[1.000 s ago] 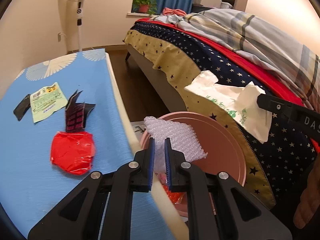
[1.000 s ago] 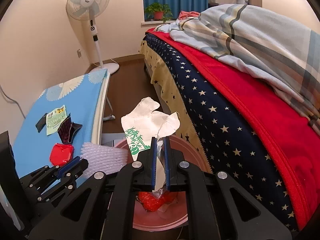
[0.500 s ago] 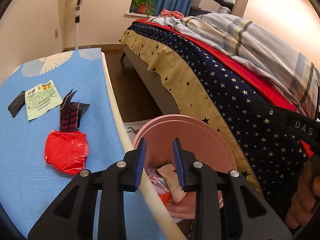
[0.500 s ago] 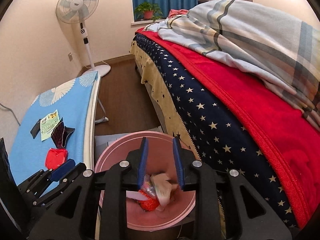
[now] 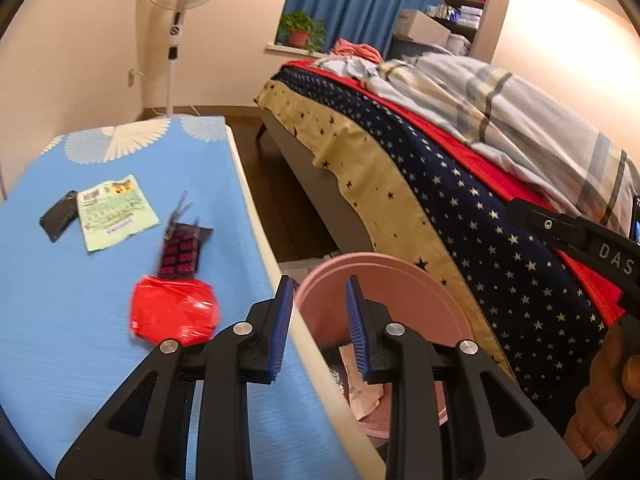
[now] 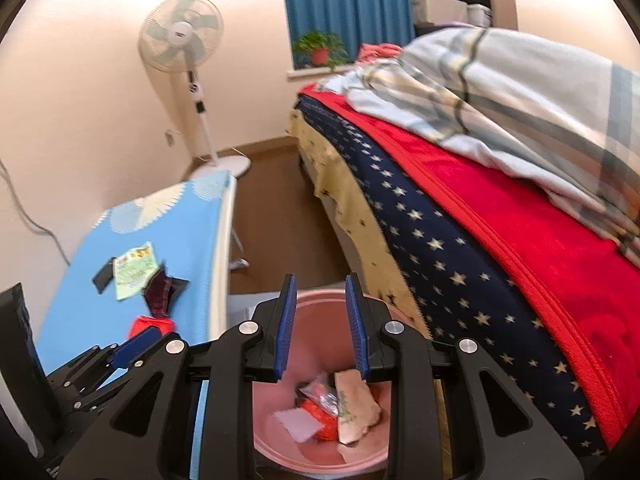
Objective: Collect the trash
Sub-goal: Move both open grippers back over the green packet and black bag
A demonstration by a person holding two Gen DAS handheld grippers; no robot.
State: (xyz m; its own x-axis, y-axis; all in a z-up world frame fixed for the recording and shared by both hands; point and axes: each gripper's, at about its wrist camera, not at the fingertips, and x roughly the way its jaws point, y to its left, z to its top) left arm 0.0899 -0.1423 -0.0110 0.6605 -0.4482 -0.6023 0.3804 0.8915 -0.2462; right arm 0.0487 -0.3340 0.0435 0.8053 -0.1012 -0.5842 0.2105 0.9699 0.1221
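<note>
A pink bin (image 5: 404,280) (image 6: 276,444) stands on the floor between the blue table and the bed, with several trash pieces in it, among them a crumpled white bag (image 6: 354,408). My left gripper (image 5: 318,328) is open and empty, over the table's edge beside the bin. My right gripper (image 6: 320,324) is open and empty above the bin. On the table (image 5: 60,320) lie a red wrapper (image 5: 174,314), a dark pink-printed wrapper (image 5: 182,250), a green packet (image 5: 114,212) and a black wrapper (image 5: 60,216). They also show in the right wrist view, the red wrapper (image 6: 152,326) half hidden.
A bed (image 5: 460,208) with star-print and red covers and a plaid duvet runs along the right. A standing fan (image 6: 188,64) is by the far wall. Brown floor (image 6: 276,216) lies between table and bed. A hand (image 5: 604,392) holds the right gripper.
Both grippers opened. The bubble wrap from the left and the white bag from the right dropped into the pink bin. Both grippers then drew back and up a little.
</note>
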